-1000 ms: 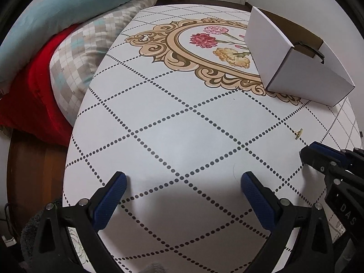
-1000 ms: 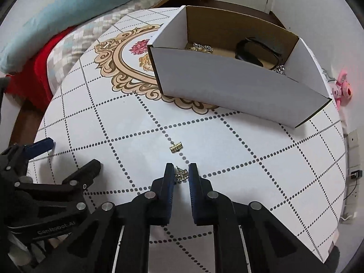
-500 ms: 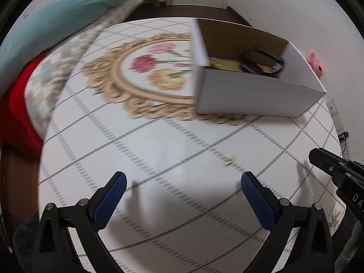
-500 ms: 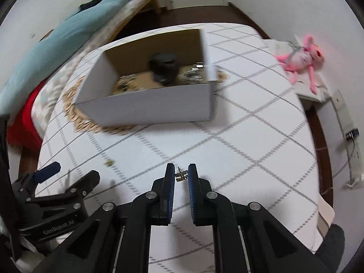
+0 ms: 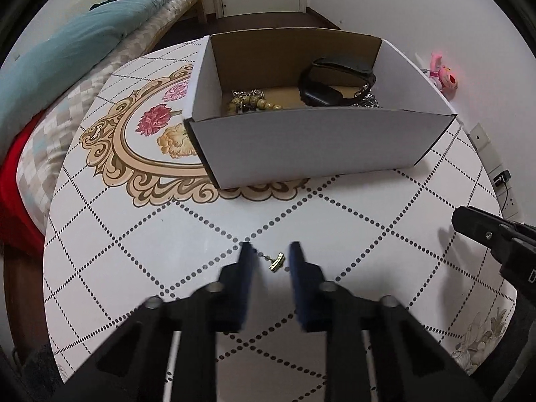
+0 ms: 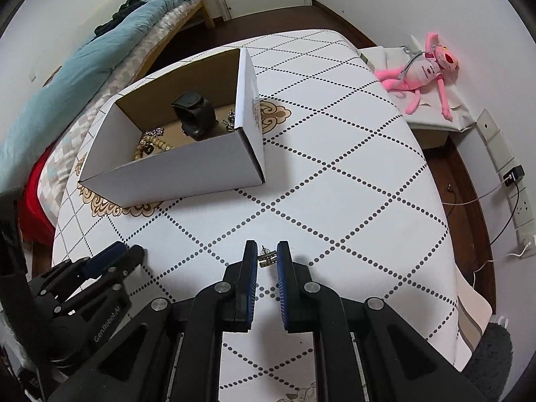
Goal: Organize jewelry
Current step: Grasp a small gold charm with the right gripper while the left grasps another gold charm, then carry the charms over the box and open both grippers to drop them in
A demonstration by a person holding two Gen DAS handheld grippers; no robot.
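A white cardboard box (image 5: 301,147) stands on the patterned table; it holds a black band (image 5: 331,80) and beaded jewelry (image 5: 254,102). My left gripper (image 5: 269,256) has its jaws narrowed around a small gold earring (image 5: 276,261) that lies on the table; the pads do not touch it. My right gripper (image 6: 266,258) is shut on a small silver earring (image 6: 267,258), held above the table to the right of the box (image 6: 174,167). The right gripper's tip shows at the right edge of the left wrist view (image 5: 482,231).
A bed with a teal duvet (image 5: 67,50) and red blanket (image 5: 13,184) lies left of the table. A pink plush toy (image 6: 422,70) lies on a stand beyond the right table edge. Wall sockets and cables (image 6: 512,181) are on the right.
My left gripper swung toward the box and closed in from wide open around the gold earring. My right gripper carried the silver earring up and to the right of the box.
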